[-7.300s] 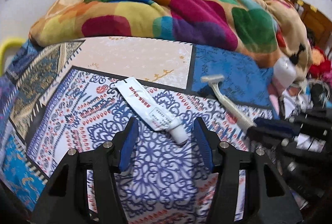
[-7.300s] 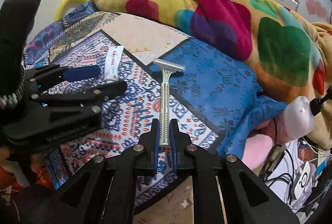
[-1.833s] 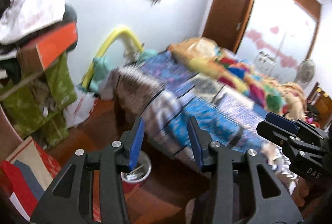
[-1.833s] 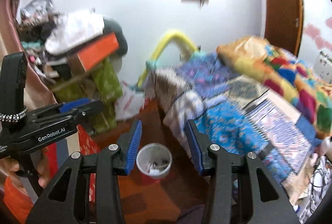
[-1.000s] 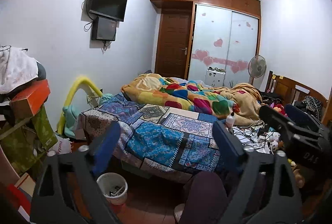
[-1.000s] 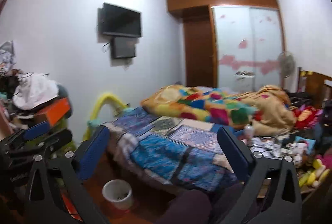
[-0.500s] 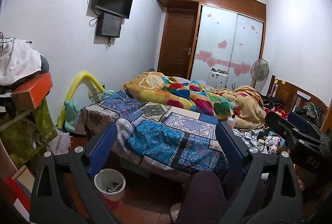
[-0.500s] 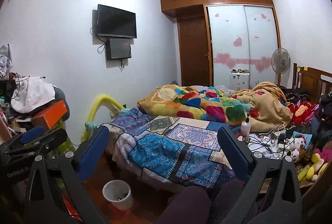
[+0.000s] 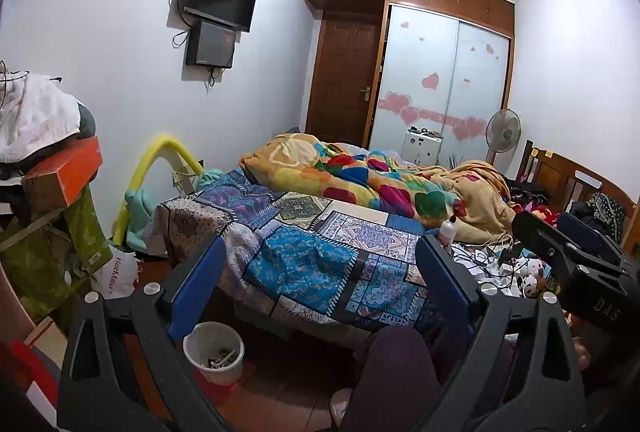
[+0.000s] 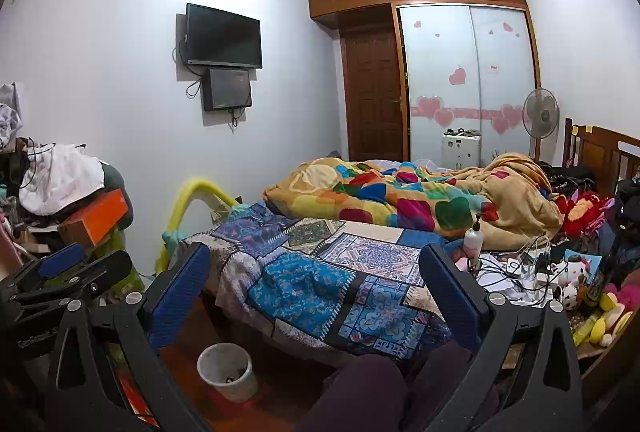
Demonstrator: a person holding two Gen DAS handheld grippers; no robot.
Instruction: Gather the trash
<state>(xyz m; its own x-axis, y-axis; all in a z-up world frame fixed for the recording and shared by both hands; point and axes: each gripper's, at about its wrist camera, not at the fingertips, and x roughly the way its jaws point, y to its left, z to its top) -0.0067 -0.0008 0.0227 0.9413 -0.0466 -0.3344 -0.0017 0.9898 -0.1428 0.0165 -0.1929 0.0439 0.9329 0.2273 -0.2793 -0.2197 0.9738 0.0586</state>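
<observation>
A white waste bin [image 9: 214,352] stands on the red-brown floor by the near corner of the bed, with small bits of trash inside; it also shows in the right wrist view [image 10: 227,365]. My left gripper [image 9: 320,286] is wide open and empty, held well back from the bed. My right gripper [image 10: 310,292] is wide open and empty too, at the same distance. The patchwork bedspread [image 9: 320,264] shows no tube or razor on it.
A colourful blanket [image 9: 360,180] is heaped at the bed's far end. A white pump bottle [image 10: 472,240], cables and soft toys lie at the right. A cluttered shelf with an orange box [image 9: 60,172] stands at the left. A dark purple knee [image 9: 388,380] is below.
Over the last second both grippers stay wide open and the view steadies, shifting slightly. Earlier, the tube and razor were on the bed; both grippers then hovered over the bin.
</observation>
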